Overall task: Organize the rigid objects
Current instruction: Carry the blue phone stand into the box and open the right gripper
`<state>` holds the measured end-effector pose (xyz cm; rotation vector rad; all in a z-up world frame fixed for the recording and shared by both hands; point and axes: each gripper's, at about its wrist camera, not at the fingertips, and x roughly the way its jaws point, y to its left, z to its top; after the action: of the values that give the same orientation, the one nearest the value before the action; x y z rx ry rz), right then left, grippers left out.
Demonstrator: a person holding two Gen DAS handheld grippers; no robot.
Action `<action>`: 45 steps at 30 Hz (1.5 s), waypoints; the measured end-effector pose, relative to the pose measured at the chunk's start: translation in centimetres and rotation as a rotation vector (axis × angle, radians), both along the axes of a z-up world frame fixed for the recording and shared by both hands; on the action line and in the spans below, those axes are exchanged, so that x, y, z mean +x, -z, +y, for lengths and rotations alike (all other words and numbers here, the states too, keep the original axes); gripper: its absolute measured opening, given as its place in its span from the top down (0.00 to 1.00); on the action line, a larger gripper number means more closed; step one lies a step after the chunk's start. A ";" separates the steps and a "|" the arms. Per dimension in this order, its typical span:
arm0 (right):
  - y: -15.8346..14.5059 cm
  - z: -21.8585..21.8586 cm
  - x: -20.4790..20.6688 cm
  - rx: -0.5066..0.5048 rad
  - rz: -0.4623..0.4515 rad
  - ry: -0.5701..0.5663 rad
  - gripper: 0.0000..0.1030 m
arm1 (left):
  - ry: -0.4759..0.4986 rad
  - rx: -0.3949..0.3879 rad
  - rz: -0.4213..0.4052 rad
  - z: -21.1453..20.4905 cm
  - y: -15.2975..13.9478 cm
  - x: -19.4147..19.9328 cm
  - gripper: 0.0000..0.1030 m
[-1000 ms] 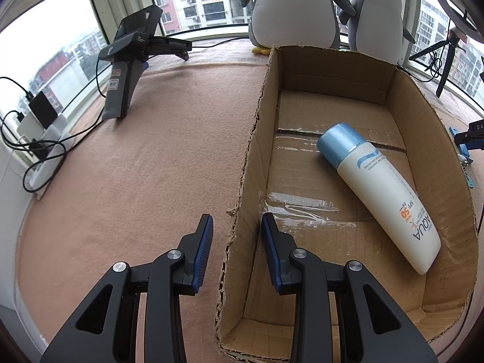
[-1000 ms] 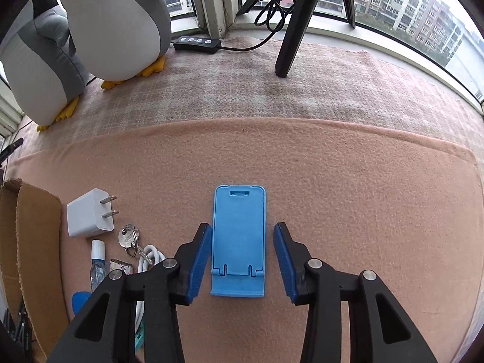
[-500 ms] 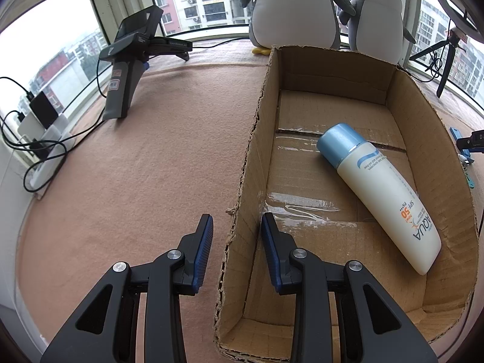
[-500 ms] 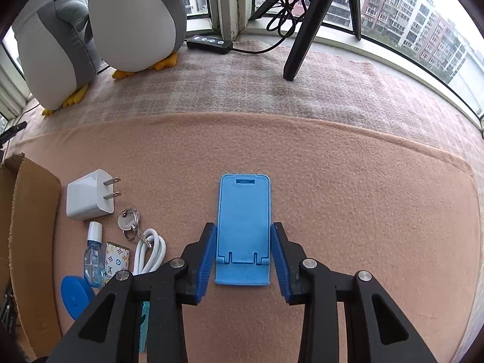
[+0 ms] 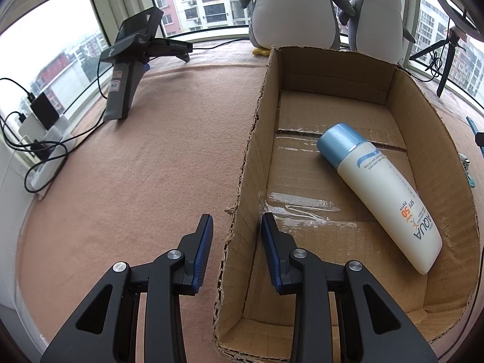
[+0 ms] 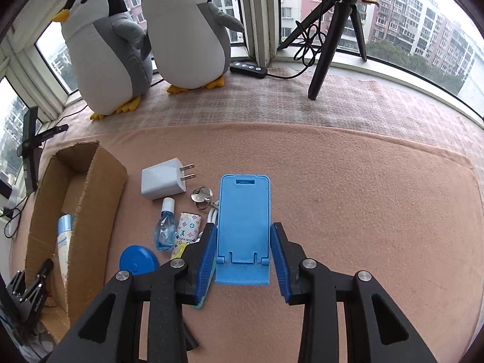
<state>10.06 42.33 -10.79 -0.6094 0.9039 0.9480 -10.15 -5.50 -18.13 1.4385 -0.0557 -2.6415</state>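
My right gripper (image 6: 243, 251) is shut on a blue phone stand (image 6: 244, 217), its pads pressing both long sides near the foot. Left of the stand lie a white charger (image 6: 163, 178), a key on a ring (image 6: 202, 195), a small blue dropper bottle (image 6: 165, 227), a patterned packet (image 6: 189, 225) and a blue round disc (image 6: 138, 258). The cardboard box (image 6: 99, 187) sits further left. My left gripper (image 5: 237, 254) is open and straddles the left wall of the box (image 5: 260, 115) without touching it. A white sunscreen bottle (image 5: 384, 193) with a blue cap lies inside.
Two plush penguins (image 6: 187, 33) stand by the window behind the box. A black tripod (image 6: 326, 39) with a cable and a remote (image 6: 248, 68) is at the back right. A black device on a stand (image 5: 133, 60) and wired chargers (image 5: 39, 127) occupy the far left.
My right gripper closed onto the blue phone stand and rose with it, so more of the table and the box shows. My left gripper has stayed over the box wall.
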 end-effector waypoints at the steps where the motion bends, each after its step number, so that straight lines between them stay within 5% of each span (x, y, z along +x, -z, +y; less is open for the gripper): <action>1: -0.4 0.0 -1.1 0.011 0.006 -0.022 0.68 | -0.001 0.000 0.001 -0.1 0.0 0.0 0.70; 11: -2.0 1.1 -12.0 0.054 0.056 -0.268 0.68 | -0.001 -0.003 0.005 0.2 0.0 0.0 0.70; 19: 0.8 2.1 -17.1 -0.002 0.071 -0.389 0.68 | -0.002 -0.003 0.005 0.1 0.1 0.0 0.70; 33: 2.6 2.1 -20.1 -0.038 0.066 -0.461 0.67 | -0.002 -0.002 0.006 0.1 0.0 0.0 0.70; 35: 2.4 2.0 -20.3 -0.031 0.058 -0.465 0.50 | -0.002 -0.002 0.006 0.2 0.1 0.0 0.70; 37: 2.2 1.8 -20.4 -0.020 0.043 -0.463 0.43 | -0.002 -0.003 0.007 0.2 0.0 0.0 0.70; 45: 2.1 1.6 -20.1 -0.021 0.047 -0.448 0.43 | -0.003 -0.007 0.008 0.4 -0.1 0.1 0.70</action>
<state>-10.07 43.89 -12.84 -0.8300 0.8344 1.3597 -10.07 -5.10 -18.08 1.4244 -0.0616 -2.6418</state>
